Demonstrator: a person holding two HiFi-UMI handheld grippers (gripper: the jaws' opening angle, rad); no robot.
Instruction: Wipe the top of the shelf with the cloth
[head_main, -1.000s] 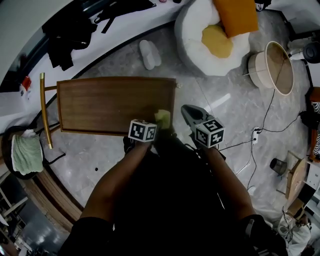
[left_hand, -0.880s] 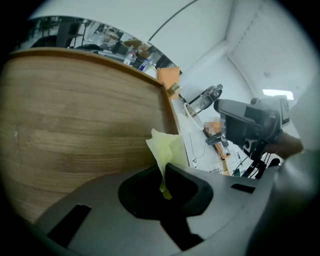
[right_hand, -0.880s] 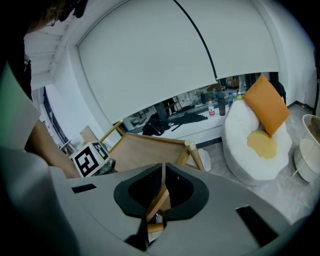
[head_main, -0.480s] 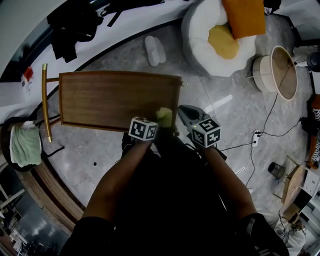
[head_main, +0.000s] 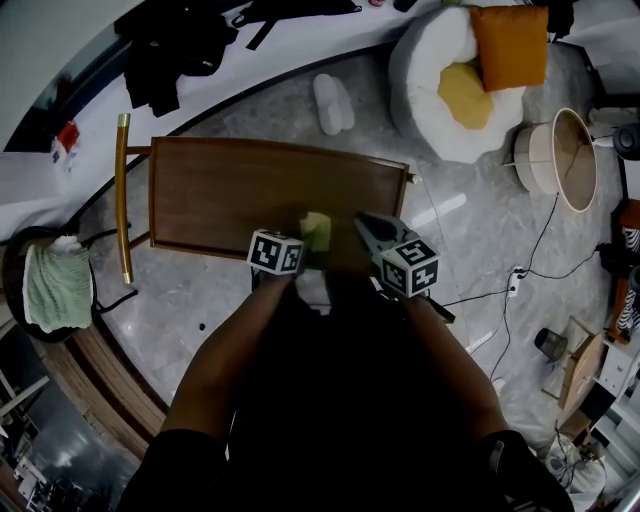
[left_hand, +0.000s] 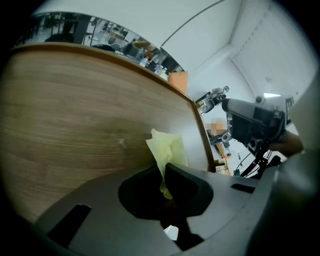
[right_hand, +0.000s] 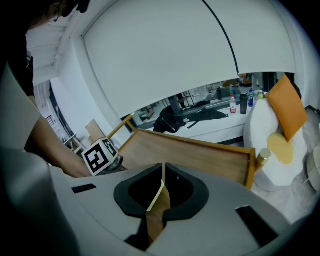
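Observation:
The shelf's brown wooden top (head_main: 230, 190) lies in front of me, and it fills the left gripper view (left_hand: 75, 115). A small yellow-green cloth (head_main: 316, 229) rests on the top near the front edge, right of the middle. My left gripper (head_main: 305, 245) is shut on the cloth (left_hand: 167, 150), which fans out from the closed jaws onto the wood. My right gripper (head_main: 363, 220) hovers over the front right part of the top, a little right of the cloth. Its jaws (right_hand: 163, 170) are shut with nothing between them. Beyond them I see the shelf top (right_hand: 195, 152).
A brass rail (head_main: 122, 195) stands at the shelf's left end. A white beanbag (head_main: 450, 90) with orange cushions and a round lampshade (head_main: 565, 160) are at the back right. White slippers (head_main: 332, 102) lie behind the shelf. A green towel (head_main: 55, 295) is at the left, cables (head_main: 500, 290) at the right.
My left gripper has slid the cloth leftward along the front edge, away from the shelf's right end. My right gripper, earlier beyond that end, now hangs over the top.

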